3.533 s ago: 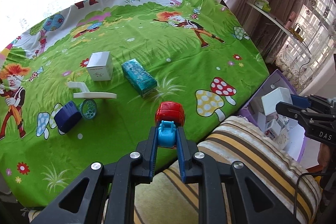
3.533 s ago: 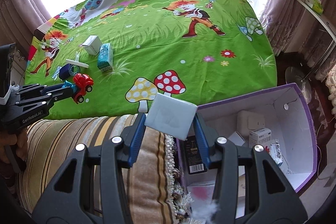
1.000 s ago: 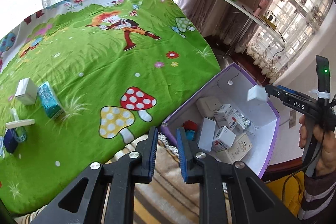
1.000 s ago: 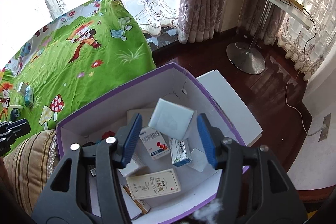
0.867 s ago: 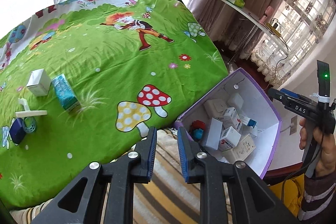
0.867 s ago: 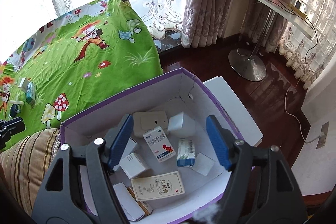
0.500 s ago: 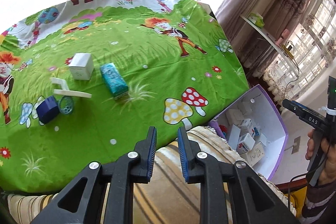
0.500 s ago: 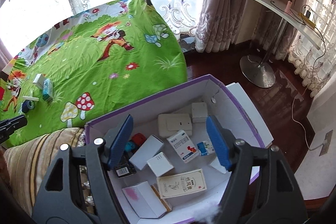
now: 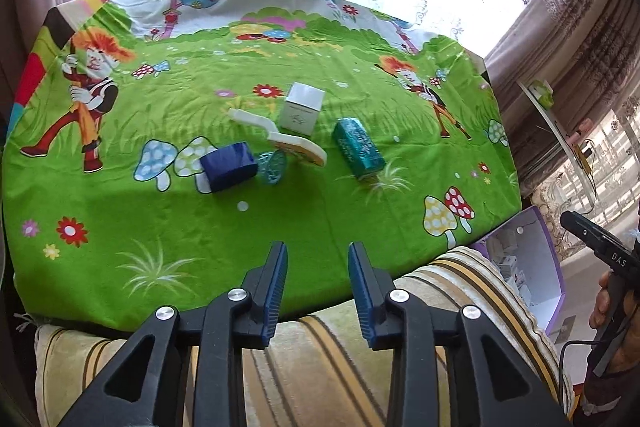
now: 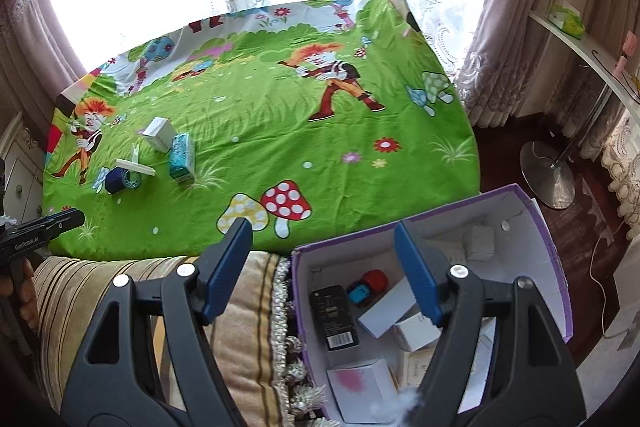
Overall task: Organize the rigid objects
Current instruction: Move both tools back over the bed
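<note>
We see the left hand-held gripper (image 9: 317,269) opening with nothing between its jaws, above the near edge of the green-clothed counter (image 9: 240,235). The navy box (image 9: 229,166), white box (image 9: 302,109) and teal box (image 9: 359,149) lie well ahead of it. The right hand-held gripper (image 10: 323,251) stands wide and empty over the purple-rimmed box (image 10: 532,211) rim.

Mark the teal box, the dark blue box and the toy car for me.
teal box (image 9: 359,150): left wrist view, on its patterned top face.
dark blue box (image 9: 229,165): left wrist view, on its front face.
toy car (image 10: 369,285): right wrist view, between its red and blue parts, inside the purple box.
</note>
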A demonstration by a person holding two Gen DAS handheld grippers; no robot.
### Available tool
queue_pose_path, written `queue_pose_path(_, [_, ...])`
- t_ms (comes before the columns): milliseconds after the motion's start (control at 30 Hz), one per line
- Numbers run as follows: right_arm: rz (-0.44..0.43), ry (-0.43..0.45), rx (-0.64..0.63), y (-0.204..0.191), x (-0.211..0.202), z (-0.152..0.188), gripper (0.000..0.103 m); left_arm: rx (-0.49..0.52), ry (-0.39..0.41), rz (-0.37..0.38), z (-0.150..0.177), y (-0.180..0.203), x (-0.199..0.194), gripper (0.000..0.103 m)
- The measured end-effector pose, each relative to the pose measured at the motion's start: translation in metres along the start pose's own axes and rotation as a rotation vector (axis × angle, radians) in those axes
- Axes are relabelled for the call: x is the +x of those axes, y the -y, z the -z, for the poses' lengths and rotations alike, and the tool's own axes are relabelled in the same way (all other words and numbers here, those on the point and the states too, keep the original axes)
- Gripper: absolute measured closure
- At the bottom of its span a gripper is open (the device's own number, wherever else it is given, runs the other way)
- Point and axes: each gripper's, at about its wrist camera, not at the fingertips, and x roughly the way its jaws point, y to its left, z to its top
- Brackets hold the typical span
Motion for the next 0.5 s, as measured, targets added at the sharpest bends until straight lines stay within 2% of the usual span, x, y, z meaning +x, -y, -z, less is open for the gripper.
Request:
queue_pose_path(200, [-0.043, -0.025, -0.058, -0.034, 0.012, -0.007, 0.027, -0.025, -0.01, -0.018, -0.007, -0.022, 0.003, 0.063])
queue_pose_path(500, [-0.1, -0.06, -0.137, -0.082, 0.036, -0.023, 0.027, 0.043, -0.055, -0.102, -0.027, -0.044, 0.03, 0.06])
